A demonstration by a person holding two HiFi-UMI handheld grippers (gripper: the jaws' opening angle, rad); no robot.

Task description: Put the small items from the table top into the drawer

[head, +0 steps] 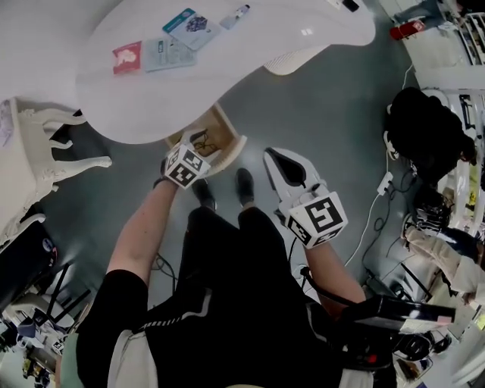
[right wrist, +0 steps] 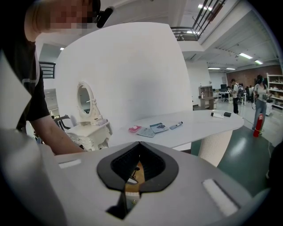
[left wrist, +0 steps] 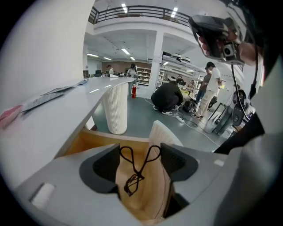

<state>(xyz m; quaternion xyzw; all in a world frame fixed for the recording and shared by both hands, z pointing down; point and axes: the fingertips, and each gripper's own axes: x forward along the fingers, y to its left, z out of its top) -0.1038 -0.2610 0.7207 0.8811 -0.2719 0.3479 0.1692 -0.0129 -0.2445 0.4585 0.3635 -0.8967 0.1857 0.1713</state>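
An open wooden drawer sticks out from under the white table. My left gripper hangs over it, jaws open. A black looped wire item lies on the drawer floor between the jaws, and the pads do not press on it. My right gripper is to the right of the drawer, shut on nothing. On the table top lie a pink packet, a grey card, a blue card and a marker.
A ribbed white pedestal holds up the table behind the drawer. An ornate white dresser stands to the left. The person's feet are just before the drawer. Cables and bags lie on the floor at right.
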